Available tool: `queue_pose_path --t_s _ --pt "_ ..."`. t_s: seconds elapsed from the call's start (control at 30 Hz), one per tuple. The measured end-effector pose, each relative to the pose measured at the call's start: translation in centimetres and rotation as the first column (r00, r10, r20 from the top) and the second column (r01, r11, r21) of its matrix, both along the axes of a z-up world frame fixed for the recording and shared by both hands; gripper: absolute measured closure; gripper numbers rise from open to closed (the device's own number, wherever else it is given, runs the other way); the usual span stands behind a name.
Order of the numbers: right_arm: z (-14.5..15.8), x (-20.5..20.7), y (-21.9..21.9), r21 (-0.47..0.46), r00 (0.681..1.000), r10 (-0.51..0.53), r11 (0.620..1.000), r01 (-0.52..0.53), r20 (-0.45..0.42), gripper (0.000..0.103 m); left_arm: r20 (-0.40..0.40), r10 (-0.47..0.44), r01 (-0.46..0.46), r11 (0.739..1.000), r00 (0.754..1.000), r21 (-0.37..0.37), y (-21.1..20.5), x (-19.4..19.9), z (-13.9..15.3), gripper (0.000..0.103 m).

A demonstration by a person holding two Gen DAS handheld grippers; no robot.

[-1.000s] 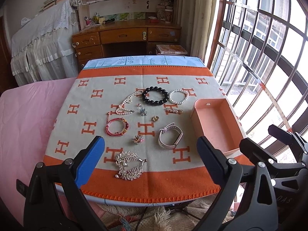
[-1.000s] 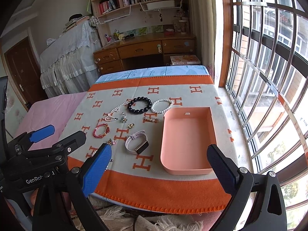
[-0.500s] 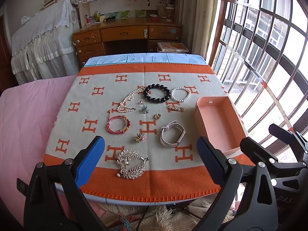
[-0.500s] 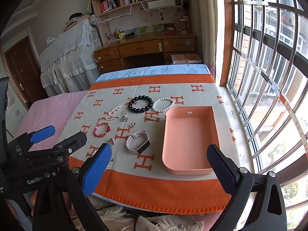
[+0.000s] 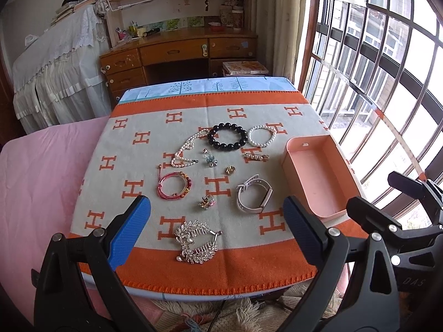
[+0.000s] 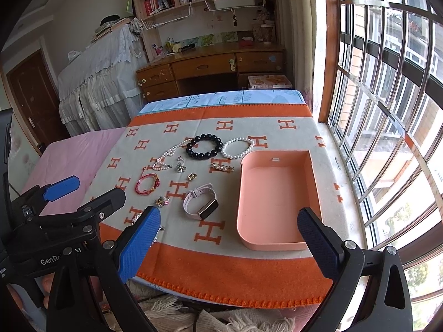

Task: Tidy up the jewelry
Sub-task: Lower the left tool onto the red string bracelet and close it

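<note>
Jewelry lies spread on an orange and grey blanket (image 5: 144, 171): a black bead bracelet (image 5: 227, 136), a white pearl bracelet (image 5: 262, 136), a pearl necklace (image 5: 186, 152), a red cord bracelet (image 5: 174, 186), a pale pink watch (image 5: 254, 197), a silver hair comb (image 5: 196, 241) and small brooches. A pink open box (image 6: 278, 199) sits at the right, with nothing in it. My left gripper (image 5: 216, 221) hovers open over the near edge, above the hair comb. My right gripper (image 6: 229, 229) hangs open near the box's front left corner.
A window with curved bars (image 6: 387, 110) runs along the right side of the table. A pink sheet (image 5: 41, 166) covers the surface to the left. A wooden desk (image 6: 210, 66) and bookshelves stand beyond the far edge.
Both grippers have drawn slightly closer to the table and tilted a little downward; the jewelry and box have not moved. Both stay open.
</note>
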State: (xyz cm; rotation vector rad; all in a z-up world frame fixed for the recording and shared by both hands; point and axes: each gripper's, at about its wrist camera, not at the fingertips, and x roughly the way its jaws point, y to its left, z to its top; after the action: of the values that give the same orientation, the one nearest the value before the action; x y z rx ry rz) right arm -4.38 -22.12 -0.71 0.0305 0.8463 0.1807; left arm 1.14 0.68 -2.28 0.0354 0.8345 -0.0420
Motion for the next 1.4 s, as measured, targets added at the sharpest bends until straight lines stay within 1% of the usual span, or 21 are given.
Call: queue_pose_path --t_s 0.07,0.2,0.4,0.47,0.53,0.63,0.73,0.8,0.87,0.93,0.97,1.0,1.03,1.07,1.1,1.13,1.17,1.27,1.37,1.4 --pt "0.2 0.2 0.3 -0.010 1.000 0.008 1.000 -0.008 0.005 0.003 0.010 0.001 -0.001 1.000 1.000 -0.001 0.8 0.3 0.6 0.007" --pt "0.7 1.0 1.2 -0.032 0.999 0.039 0.999 -0.038 0.019 0.003 0.018 -0.015 0.016 0.999 1.000 -0.052 3.1 1.2 2.3 0.007" --pt "1.1 3.8 2.6 -0.006 0.996 0.089 0.996 -0.089 -0.001 0.003 0.001 0.027 -0.027 0.996 1.000 -0.085 7.3 3.0 4.0 0.007" --pt "1.1 5.2 3.2 -0.003 0.995 0.103 0.995 -0.103 -0.013 0.005 -0.018 0.029 -0.031 0.995 0.999 -0.090 8.7 3.9 3.9 0.007" --pt "0.9 6.8 4.0 0.000 0.991 0.125 0.992 -0.125 -0.037 0.014 -0.037 0.034 -0.038 0.994 0.999 -0.105 10.0 4.6 3.4 0.007" --pt "0.0 9.6 5.3 0.029 0.982 0.160 0.987 -0.158 -0.098 0.021 -0.089 0.046 -0.056 0.992 0.995 -0.113 11.5 6.3 1.8 0.007" --pt "-1.6 12.6 6.9 0.070 0.968 0.182 0.983 -0.173 -0.173 0.026 -0.144 0.061 -0.075 0.993 0.988 -0.090 12.6 8.2 -0.9 0.007" --pt "-2.8 14.5 8.0 0.091 0.955 0.198 0.979 -0.182 -0.221 0.028 -0.187 0.063 -0.078 0.994 0.980 -0.075 13.1 9.6 -3.2 0.007" --pt "-4.4 16.3 9.2 0.099 0.945 0.205 0.978 -0.185 -0.255 0.030 -0.247 0.052 -0.075 0.994 0.968 -0.084 13.8 11.1 -5.9 0.007" --pt "-6.1 18.1 10.6 0.099 0.933 0.214 0.976 -0.194 -0.289 0.035 -0.296 0.052 -0.079 0.994 0.954 -0.080 14.2 12.6 -8.5 0.008" --pt "-6.9 19.2 11.3 0.096 0.926 0.217 0.976 -0.197 -0.309 0.036 -0.322 0.055 -0.084 0.994 0.945 -0.076 14.5 13.3 -9.9 0.010" --pt "-7.8 20.2 11.9 0.093 0.920 0.215 0.976 -0.195 -0.329 0.039 -0.343 0.057 -0.087 0.993 0.938 -0.074 14.7 14.0 -11.0 0.014" --pt "-8.8 21.2 12.4 0.090 0.914 0.212 0.977 -0.193 -0.347 0.041 -0.369 0.060 -0.092 0.993 0.927 -0.070 14.9 14.8 -12.2 0.017" --pt "-9.9 22.3 12.9 0.087 0.907 0.209 0.978 -0.190 -0.366 0.043 -0.391 0.062 -0.098 0.993 0.918 -0.071 15.1 15.4 -13.1 0.021" --pt "-11.0 23.4 13.4 0.087 0.898 0.205 0.979 -0.186 -0.390 0.047 -0.409 0.062 -0.102 0.992 0.910 -0.076 15.2 15.9 -13.9 0.025" --pt "-12.0 24.3 13.8 0.089 0.889 0.205 0.979 -0.185 -0.410 0.050 -0.426 0.063 -0.105 0.991 0.903 -0.077 15.4 16.5 -14.7 0.026" --pt "-13.1 25.3 14.4 0.092 0.879 0.207 0.978 -0.186 -0.430 0.051 -0.443 0.067 -0.111 0.991 0.894 -0.074 15.6 16.9 -15.4 0.029" --pt "-15.7 27.3 15.7 0.084 0.858 0.204 0.979 -0.187 -0.472 0.057 -0.477 0.065 -0.113 0.991 0.877 -0.072 15.9 17.7 -16.7 0.040" --pt "-17.7 28.6 16.9 0.060 0.844 0.208 0.977 -0.205 -0.495 0.063 -0.488 0.054 -0.101 0.992 0.871 -0.071 15.9 18.0 -17.4 0.044" --pt "-18.2 28.9 17.2 0.052 0.842 0.208 0.976 -0.210 -0.498 0.065 -0.492 0.050 -0.099 0.992 0.869 -0.074 15.9 18.1 -17.6 0.049"
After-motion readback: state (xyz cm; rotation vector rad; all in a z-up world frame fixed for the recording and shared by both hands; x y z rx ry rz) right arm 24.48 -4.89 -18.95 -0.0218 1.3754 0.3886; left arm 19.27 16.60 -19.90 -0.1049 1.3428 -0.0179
